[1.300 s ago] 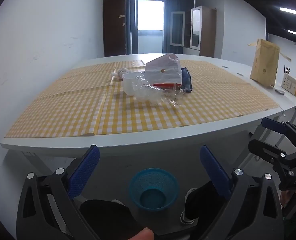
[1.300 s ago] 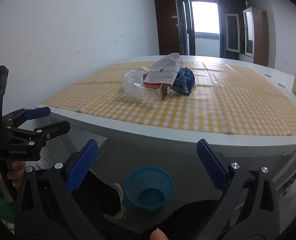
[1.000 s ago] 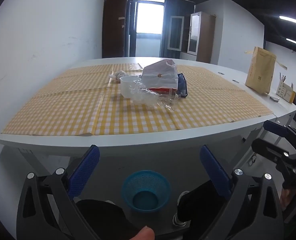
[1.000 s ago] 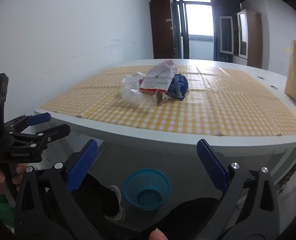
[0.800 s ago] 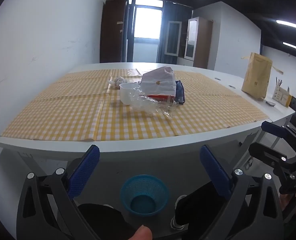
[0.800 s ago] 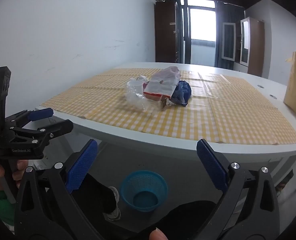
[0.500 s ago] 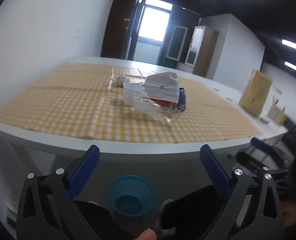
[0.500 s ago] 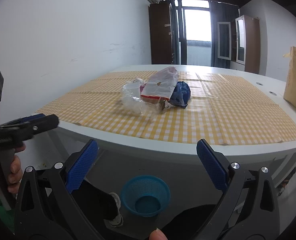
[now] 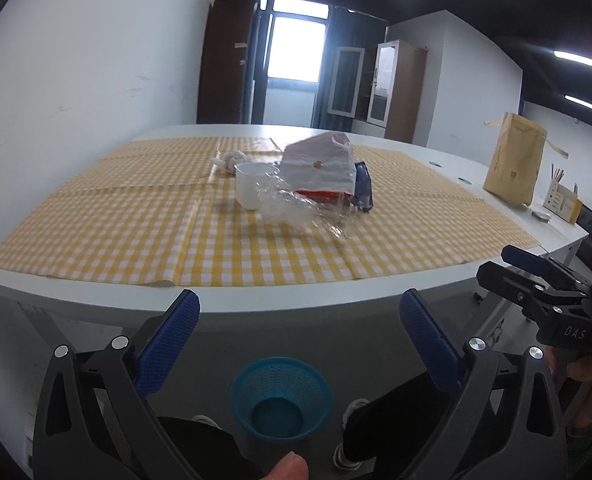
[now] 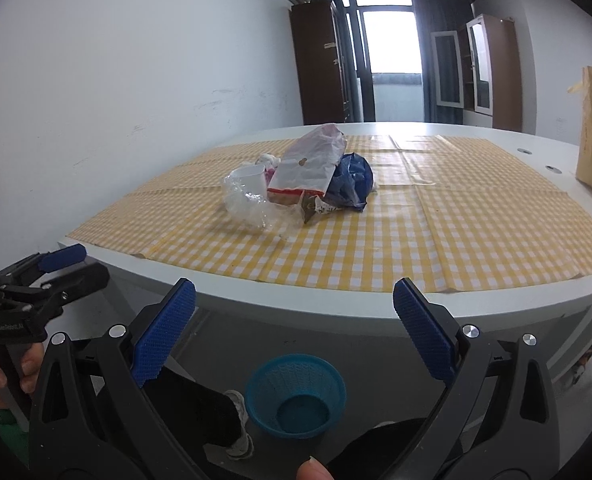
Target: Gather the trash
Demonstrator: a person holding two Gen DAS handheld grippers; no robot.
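A heap of trash lies mid-table on the yellow checked cloth (image 9: 136, 232): a white plastic bag with a red stripe (image 9: 320, 168), crumpled clear wrap (image 9: 296, 208), a white cup (image 9: 250, 184), a blue bag (image 9: 362, 186) and a tissue wad (image 9: 232, 160). The same white bag (image 10: 308, 160) and clear wrap (image 10: 252, 204) show in the right wrist view. A blue mesh basket (image 9: 282, 396) stands on the floor under the table edge. My left gripper (image 9: 299, 304) and right gripper (image 10: 294, 290) are open and empty, held short of the table, well away from the heap.
The white table rim (image 9: 256, 304) lies just ahead of both grippers. A brown paper bag (image 9: 514, 164) and a pen holder (image 9: 560, 200) stand at the far right. A person's legs and shoes (image 9: 388, 408) flank the basket. A white wall runs along the left.
Both grippers have shifted slightly in front of the table, and the left view swung about. Jaws stayed open. The trash heap and basket have not moved.
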